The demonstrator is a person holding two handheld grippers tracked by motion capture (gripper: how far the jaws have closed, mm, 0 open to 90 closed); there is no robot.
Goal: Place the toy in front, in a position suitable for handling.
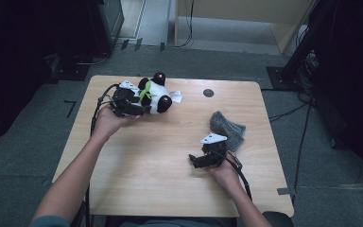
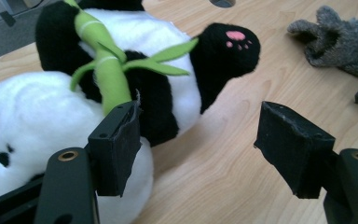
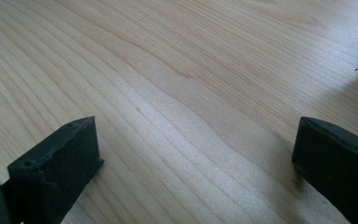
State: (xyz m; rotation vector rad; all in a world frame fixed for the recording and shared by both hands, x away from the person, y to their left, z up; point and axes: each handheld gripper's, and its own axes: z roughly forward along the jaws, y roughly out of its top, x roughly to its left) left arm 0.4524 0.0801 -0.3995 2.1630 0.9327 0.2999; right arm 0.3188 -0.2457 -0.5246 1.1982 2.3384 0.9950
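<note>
I see both my grippers, left gripper (image 1: pixel 139 109) and right gripper (image 1: pixel 196 161), as black frames with square padded jaws, brass-ringed screw holes, grey triangular top plates and black trailing cables; a teal sleeve (image 1: pixel 45 221) covers my left arm.

left gripper (image 1: pixel 139 108) at panda plush (image 1: pixel 155 94) | right gripper (image 1: pixel 197 161) near grey glove (image 1: pixel 228 128)

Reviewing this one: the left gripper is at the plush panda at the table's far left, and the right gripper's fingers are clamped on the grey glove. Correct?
Not quite. The right gripper holds nothing: the right gripper view shows its fingers apart over bare table. The grey glove lies beside it. The left gripper is at the plush panda.
</note>
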